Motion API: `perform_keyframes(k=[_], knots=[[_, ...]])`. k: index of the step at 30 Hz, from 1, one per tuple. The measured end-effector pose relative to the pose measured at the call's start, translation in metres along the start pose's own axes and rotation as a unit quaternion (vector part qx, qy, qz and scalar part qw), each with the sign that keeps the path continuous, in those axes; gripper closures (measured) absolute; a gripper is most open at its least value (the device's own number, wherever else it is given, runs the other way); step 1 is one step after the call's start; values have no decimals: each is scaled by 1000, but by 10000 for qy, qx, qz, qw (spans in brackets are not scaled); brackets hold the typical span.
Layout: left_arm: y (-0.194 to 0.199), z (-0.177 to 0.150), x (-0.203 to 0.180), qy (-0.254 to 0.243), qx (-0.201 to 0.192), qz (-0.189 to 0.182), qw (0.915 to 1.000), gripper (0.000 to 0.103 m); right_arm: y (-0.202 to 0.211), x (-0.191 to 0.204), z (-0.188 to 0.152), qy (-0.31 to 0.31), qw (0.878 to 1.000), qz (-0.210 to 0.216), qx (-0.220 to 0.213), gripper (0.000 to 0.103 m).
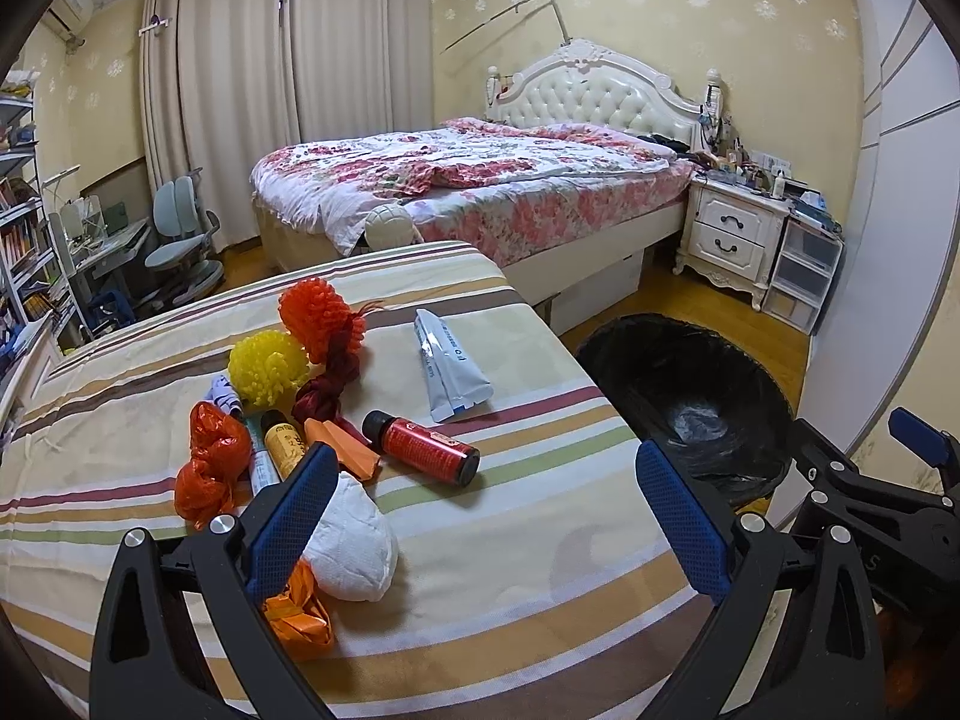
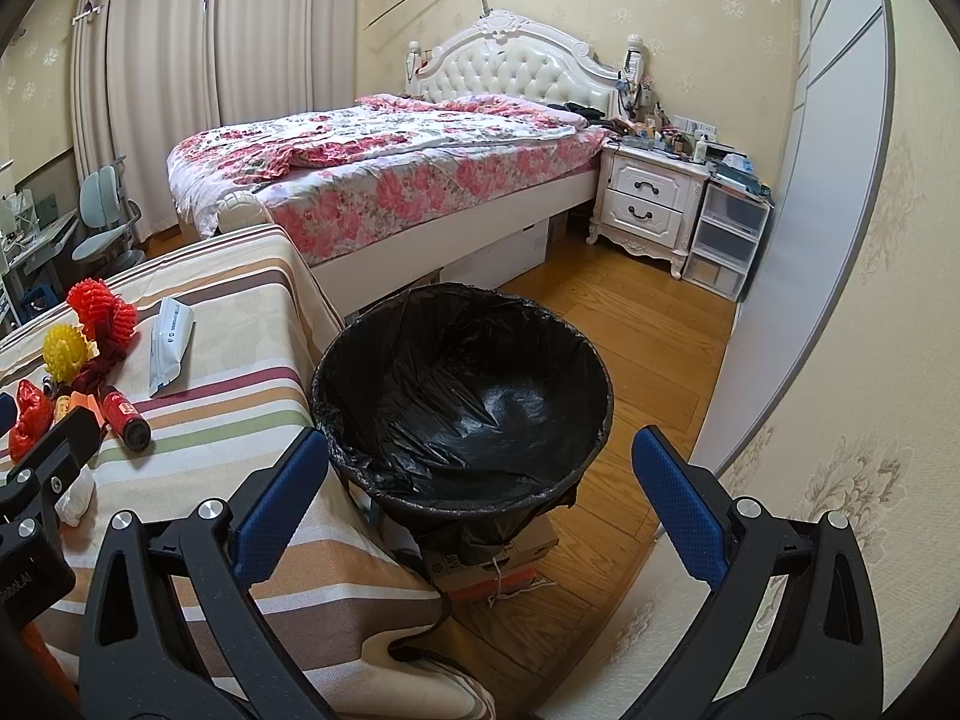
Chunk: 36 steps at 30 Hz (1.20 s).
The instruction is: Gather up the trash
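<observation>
While our left claw (image 1: 486,516) hangs wide open and empty over the striped counter (image 1: 510,588), a white crumpled wad (image 1: 354,546) lies against its left finger, with an orange wrapper (image 1: 300,612) just beneath. Ahead of it lie a red bottle (image 1: 423,447), a yellow bottle (image 1: 287,443) and a white pouch (image 1: 450,366). Our right claw (image 2: 480,504) is likewise spread wide, gripping nothing, directly above the black-lined bin (image 2: 462,396), which stands just right of the counter.
</observation>
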<state>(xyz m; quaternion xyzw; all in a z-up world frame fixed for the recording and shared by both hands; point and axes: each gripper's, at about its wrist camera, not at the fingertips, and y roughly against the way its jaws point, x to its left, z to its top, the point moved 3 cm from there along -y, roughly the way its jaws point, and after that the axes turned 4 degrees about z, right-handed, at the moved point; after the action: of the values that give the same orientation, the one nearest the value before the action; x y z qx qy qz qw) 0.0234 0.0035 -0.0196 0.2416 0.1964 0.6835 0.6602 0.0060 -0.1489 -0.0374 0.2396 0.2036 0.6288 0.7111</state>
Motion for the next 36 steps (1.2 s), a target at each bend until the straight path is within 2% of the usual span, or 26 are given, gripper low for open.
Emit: perform_keyframes(k=[36], knots=[[-3,0,1,3,76,8,10000,6,2,-2,2,-7,10000,4,-10,4]])
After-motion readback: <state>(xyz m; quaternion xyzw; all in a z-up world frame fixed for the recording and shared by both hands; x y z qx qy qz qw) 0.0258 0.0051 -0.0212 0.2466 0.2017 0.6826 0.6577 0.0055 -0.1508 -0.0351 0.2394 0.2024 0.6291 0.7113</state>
